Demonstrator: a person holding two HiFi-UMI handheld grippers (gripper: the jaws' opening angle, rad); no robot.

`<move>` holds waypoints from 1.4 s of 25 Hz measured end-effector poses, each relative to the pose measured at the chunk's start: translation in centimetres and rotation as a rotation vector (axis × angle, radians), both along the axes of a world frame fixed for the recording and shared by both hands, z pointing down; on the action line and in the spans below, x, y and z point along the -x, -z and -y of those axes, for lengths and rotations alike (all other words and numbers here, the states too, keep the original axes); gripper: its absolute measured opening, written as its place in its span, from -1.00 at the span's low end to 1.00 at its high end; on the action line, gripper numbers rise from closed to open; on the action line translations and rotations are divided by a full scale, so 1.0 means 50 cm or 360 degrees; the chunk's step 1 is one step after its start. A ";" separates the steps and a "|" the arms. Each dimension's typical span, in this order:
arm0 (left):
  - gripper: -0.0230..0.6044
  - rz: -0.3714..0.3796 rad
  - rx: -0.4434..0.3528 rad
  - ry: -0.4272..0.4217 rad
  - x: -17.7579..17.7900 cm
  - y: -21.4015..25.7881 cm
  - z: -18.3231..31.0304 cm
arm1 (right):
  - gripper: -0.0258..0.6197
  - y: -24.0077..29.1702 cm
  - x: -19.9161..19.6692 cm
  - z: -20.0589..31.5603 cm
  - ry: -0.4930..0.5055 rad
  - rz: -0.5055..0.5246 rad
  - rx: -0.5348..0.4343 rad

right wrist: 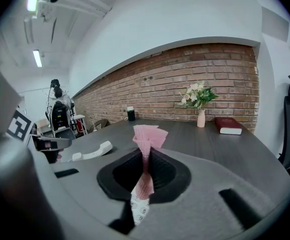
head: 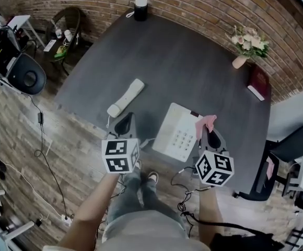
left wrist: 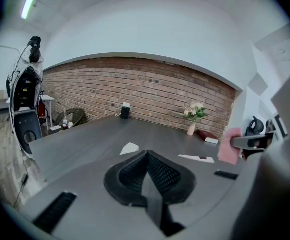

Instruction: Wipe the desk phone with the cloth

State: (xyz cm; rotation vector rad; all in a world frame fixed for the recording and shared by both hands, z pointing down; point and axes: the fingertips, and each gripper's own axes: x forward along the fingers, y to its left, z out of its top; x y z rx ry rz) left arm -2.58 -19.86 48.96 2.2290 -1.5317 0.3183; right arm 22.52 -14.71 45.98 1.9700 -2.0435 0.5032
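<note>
Near the front edge of the dark desk [head: 193, 61], the white desk phone base [head: 178, 132] sat between my two grippers. Its handset [head: 125, 97] lay off the cradle, on the desk beyond the left gripper [head: 124, 124] and apart from the base.

My right gripper [right wrist: 146, 156] had its jaws pinched on the pink cloth [right wrist: 147, 136]. The cloth was bunched at the grip, fanned out above the jaw tips, and trailed a short tail back between the jaws. In the head view it hovered at the base's right edge, beside the keypad; I could not tell whether it was touching. My left gripper's jaws were pressed together with nothing between them.

I judged the preparation done, with the handset off and the cloth in hand. No view showed me how much had been wiped, so I counted the base and the handset as left to do.

The base's long axis ran away from me, its far end leaning right. The handset's axis ran the same way, from near-left to far-right.
</note>
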 end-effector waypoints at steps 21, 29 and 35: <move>-0.91 -0.0036 0.0109 0.0122 0.092 -0.069 -0.007 | -0.87 -0.035 0.092 0.063 0.0333 -0.0567 0.0220; -0.91 -0.0045 0.0120 0.0165 0.124 -0.083 0.000 | -0.87 -0.049 0.145 0.092 0.0538 -0.1019 0.0329; -0.91 -0.0052 0.0129 0.0206 0.144 -0.090 0.007 | -0.87 -0.083 0.168 0.109 0.0676 -0.1287 0.0450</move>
